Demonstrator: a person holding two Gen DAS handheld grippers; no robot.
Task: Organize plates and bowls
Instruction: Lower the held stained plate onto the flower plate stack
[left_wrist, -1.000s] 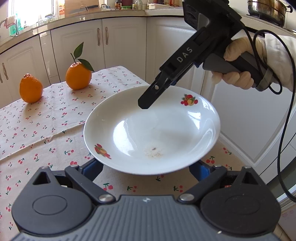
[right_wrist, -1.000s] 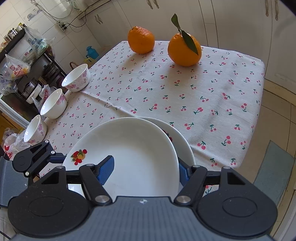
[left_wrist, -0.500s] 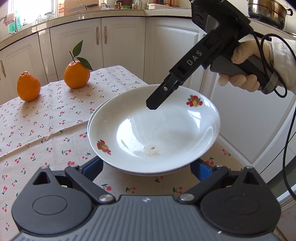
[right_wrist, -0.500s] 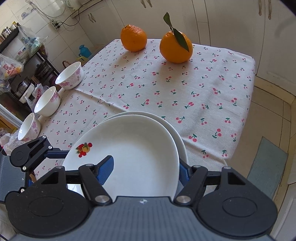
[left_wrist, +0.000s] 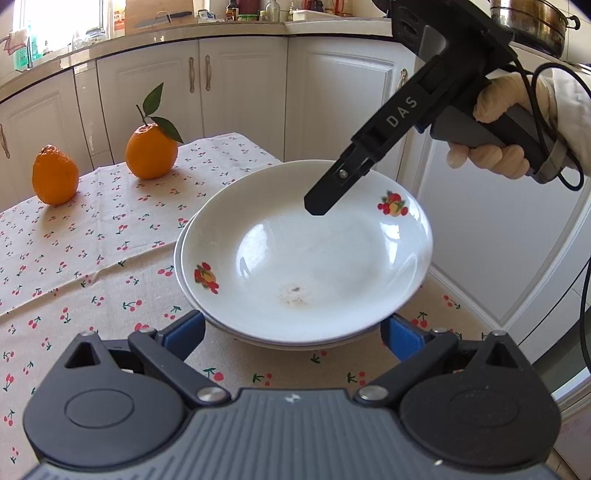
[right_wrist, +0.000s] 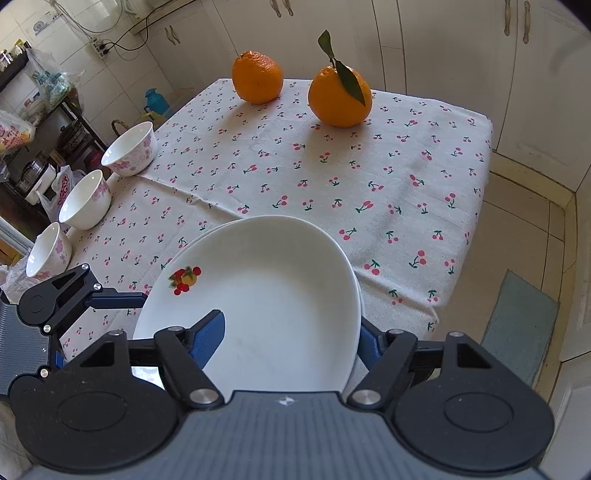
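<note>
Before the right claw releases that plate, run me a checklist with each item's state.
1. Top plate nested in lower plate: ok, slightly offset.
2. Right claw gripping top plate's rim: ok.
3. Left claw open: ok.
4. Left claw not touching the plates: cannot tell, its fingers sit under the rims.
5. Lower plate fully on the table: cannot tell, hidden.
6. Oranges and bowls away from the stack: ok.

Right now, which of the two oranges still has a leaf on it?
The orange with the green leaf, nearer the table's cabinet-side edge. The other orange, beside it toward the bowls' side, has a bare top.
</note>
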